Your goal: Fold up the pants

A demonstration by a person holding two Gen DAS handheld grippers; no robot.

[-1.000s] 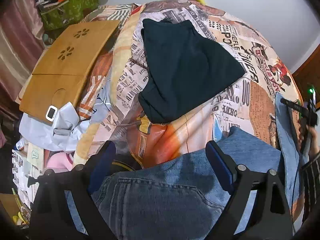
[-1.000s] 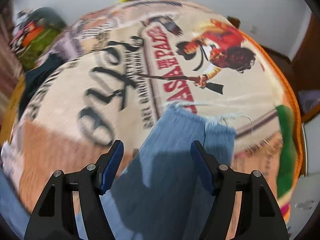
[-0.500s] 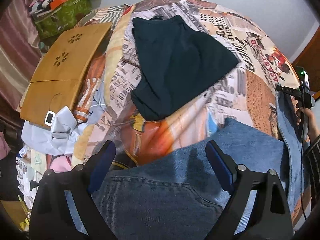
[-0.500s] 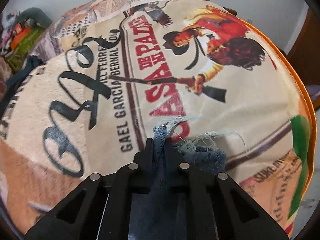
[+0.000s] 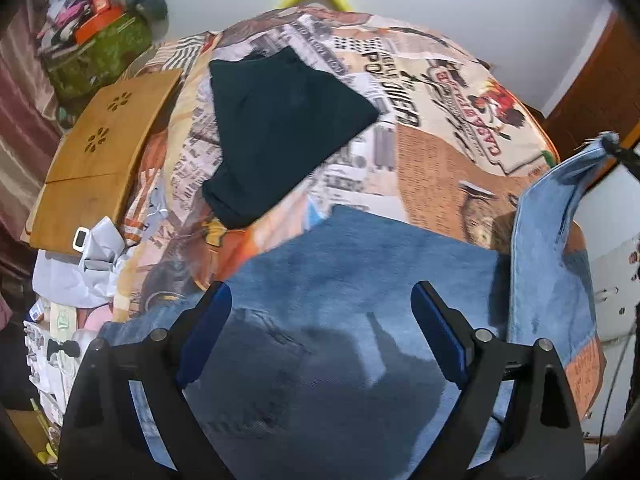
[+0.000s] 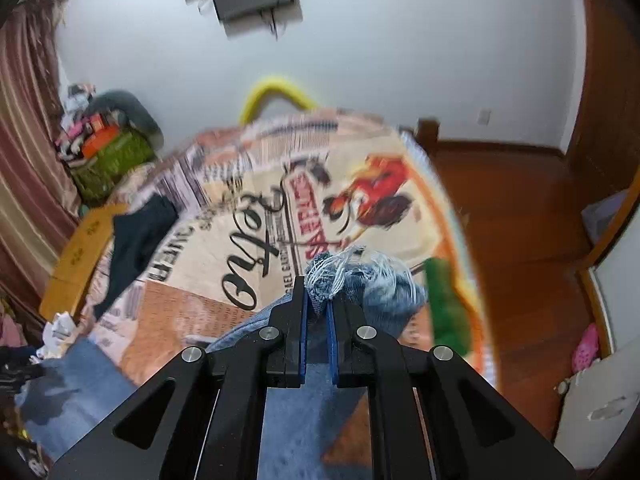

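The blue jeans [image 5: 360, 280] lie on a bed with a printed blanket [image 5: 440, 152]. My left gripper [image 5: 320, 332] is open, its blue pads wide apart over the jeans' upper part near a back pocket. My right gripper [image 6: 316, 312] is shut on the frayed hem of the jeans legs [image 6: 348, 276] and holds it up above the blanket. In the left wrist view the lifted legs [image 5: 552, 240] rise at the right towards the right gripper [image 5: 612, 148].
A folded dark garment [image 5: 280, 128] lies on the blanket beyond the jeans. A wooden lap tray [image 5: 100, 160] and white bags [image 5: 80, 264] sit at the left. A green box with clutter [image 5: 96, 48] stands far left. Wooden floor [image 6: 520, 240] lies right of the bed.
My right gripper closed on the jeans hem and lifted it up off the blanket, pulling the legs upward. My left gripper stayed open over the waist area.
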